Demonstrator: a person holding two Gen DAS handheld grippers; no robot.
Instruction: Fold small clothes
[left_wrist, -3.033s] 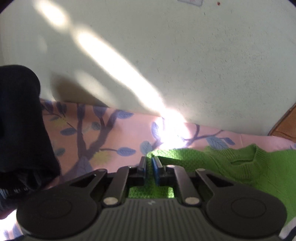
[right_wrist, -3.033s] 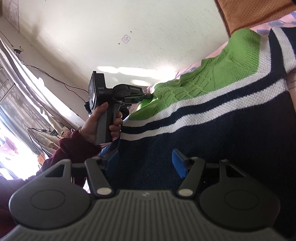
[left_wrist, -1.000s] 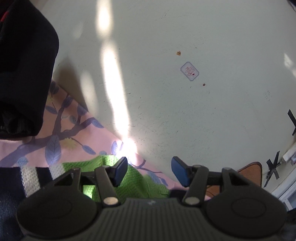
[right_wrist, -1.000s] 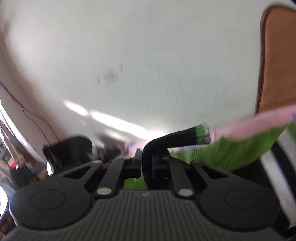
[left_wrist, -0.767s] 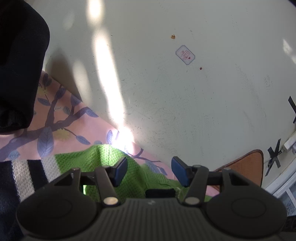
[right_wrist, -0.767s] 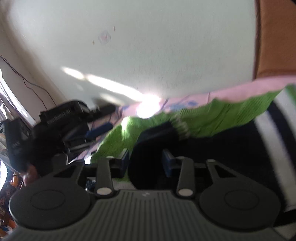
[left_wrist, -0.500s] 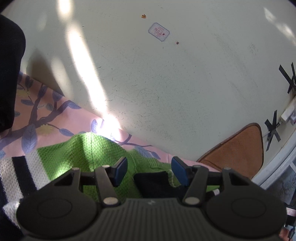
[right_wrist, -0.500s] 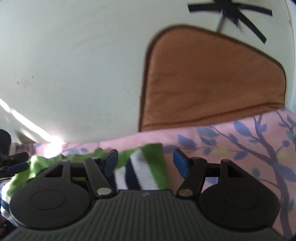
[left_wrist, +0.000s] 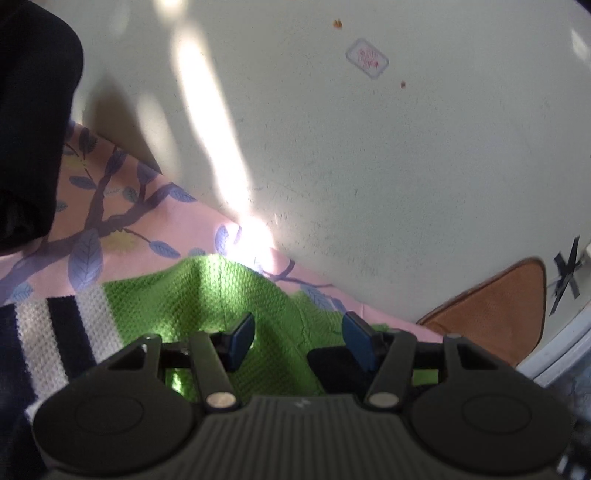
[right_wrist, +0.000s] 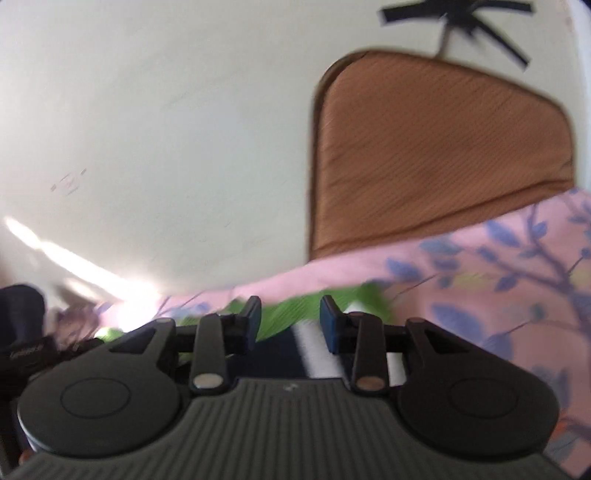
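**Left wrist and right wrist views: both grippers open over one knitted sweater**

Left wrist view, nearest: the left gripper (left_wrist: 297, 338) has its two blue pads spread apart, holding nothing. Directly beneath it lies the sweater (left_wrist: 207, 295), one garment, on a pink bedsheet (left_wrist: 122, 229) printed with blue leaves and branches. The green knit section sits under and ahead of the pads. White and navy stripes run to the left of it, so the colour bands succeed one another across the frame from left to right. A dark navy part of the sweater shows just behind the right pad. The full outline is not visible, so the long axis cannot be determined.

Right wrist view, nearest: the right gripper (right_wrist: 290, 321) also has its pads apart, with a narrower gap, closed on nothing. The sweater (right_wrist: 295, 306) shows between and below the pads as a green edge, with navy and one white stripe nearer the camera. This view is blurred.

Farther out, both views show one brown cushion (right_wrist: 424, 155) leaning on the pale wall (left_wrist: 369, 166), with black tape (right_wrist: 458, 18) above it.

Only the left wrist view shows a dark garment (left_wrist: 29, 122) at far left and one small sticker (left_wrist: 366, 59) on the wall.
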